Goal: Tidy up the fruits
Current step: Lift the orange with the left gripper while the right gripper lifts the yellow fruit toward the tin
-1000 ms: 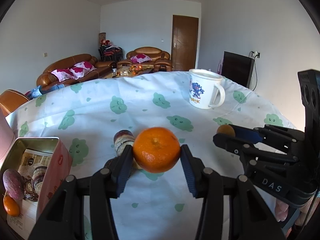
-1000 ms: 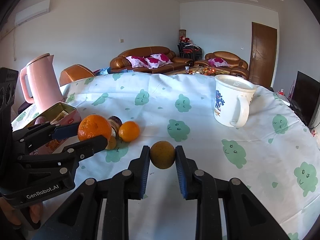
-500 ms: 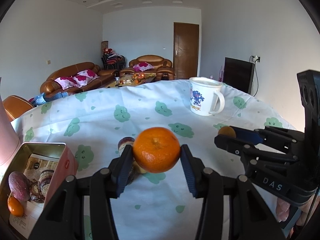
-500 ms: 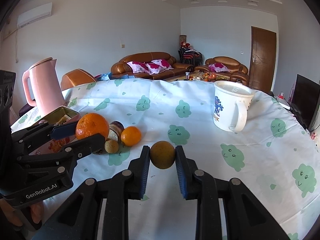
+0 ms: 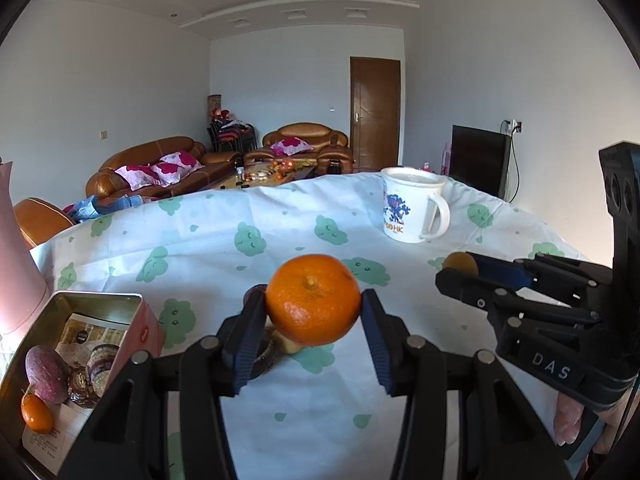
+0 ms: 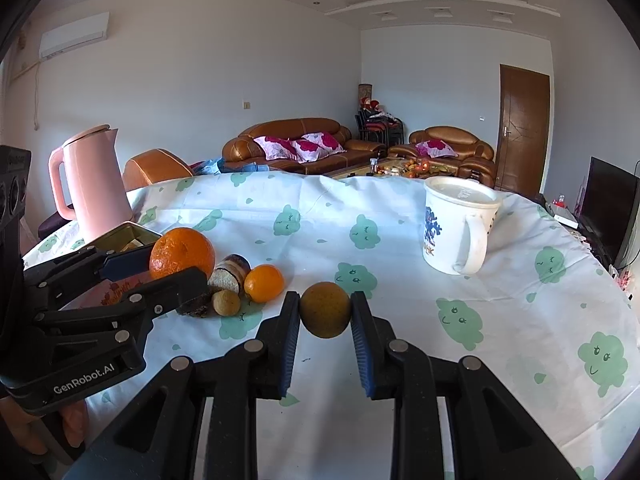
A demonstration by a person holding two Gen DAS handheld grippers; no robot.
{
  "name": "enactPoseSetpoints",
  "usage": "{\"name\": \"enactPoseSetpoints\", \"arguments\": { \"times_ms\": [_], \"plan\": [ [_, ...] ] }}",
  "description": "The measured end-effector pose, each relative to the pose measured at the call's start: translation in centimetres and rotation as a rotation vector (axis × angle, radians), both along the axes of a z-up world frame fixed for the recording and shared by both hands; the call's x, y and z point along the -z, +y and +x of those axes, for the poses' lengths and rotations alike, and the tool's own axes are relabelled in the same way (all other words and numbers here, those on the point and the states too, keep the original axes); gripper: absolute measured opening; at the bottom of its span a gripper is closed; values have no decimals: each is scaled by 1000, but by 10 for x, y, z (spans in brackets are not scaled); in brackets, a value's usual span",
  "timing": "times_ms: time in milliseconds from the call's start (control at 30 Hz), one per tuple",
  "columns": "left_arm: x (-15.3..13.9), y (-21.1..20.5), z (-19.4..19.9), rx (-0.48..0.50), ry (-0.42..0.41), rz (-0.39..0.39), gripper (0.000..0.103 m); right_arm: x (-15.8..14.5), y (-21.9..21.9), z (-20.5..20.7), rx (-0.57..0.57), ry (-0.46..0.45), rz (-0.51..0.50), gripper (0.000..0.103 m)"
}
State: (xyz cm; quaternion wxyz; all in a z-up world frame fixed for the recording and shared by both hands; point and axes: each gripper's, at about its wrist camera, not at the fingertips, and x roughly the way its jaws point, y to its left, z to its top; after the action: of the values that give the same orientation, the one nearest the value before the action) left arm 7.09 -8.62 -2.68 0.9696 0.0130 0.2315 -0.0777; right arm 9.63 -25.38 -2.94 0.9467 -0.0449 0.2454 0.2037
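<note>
Left gripper (image 5: 313, 307) clamps orange (image 5: 313, 299); right gripper (image 6: 325, 312) clamps possibly lime (image 6: 325, 309); cloud-print tablecloth (image 6: 400, 216), sofas (image 6: 288, 148) behind.

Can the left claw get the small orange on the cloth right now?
Probably not: the left claw is already shut on the big orange, so nothing more fits in it. The small orange lies unobstructed beside the brown fruit.

Left wrist view: looks forward low over the table (image 5: 248, 432), close behind its own fingers (image 5: 244, 336), facing the sofa (image 5: 152, 164).
Right wrist view: same low, forward-facing stance.
Shared: mug (image 5: 412, 210) (image 6: 458, 226), tablecloth, sofa, door (image 6: 524, 128).
</note>
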Motion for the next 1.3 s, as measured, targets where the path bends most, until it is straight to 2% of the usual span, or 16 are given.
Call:
{"name": "enactPoseSetpoints", "arguments": {
  "times_ms": [533,767,1300],
  "plan": [
    [-6,1,-12,-24,-67,-1,50,-4,-3,-8,-5,-52,18,27],
    [-8,4,-17,-35,-98,-6,50,-9,-6,-18,-12,-107,38,27],
    [-11,31,-22,-76,-64,-25,50,-20,8,-24,-39,-93,43,27]
  ]
}}
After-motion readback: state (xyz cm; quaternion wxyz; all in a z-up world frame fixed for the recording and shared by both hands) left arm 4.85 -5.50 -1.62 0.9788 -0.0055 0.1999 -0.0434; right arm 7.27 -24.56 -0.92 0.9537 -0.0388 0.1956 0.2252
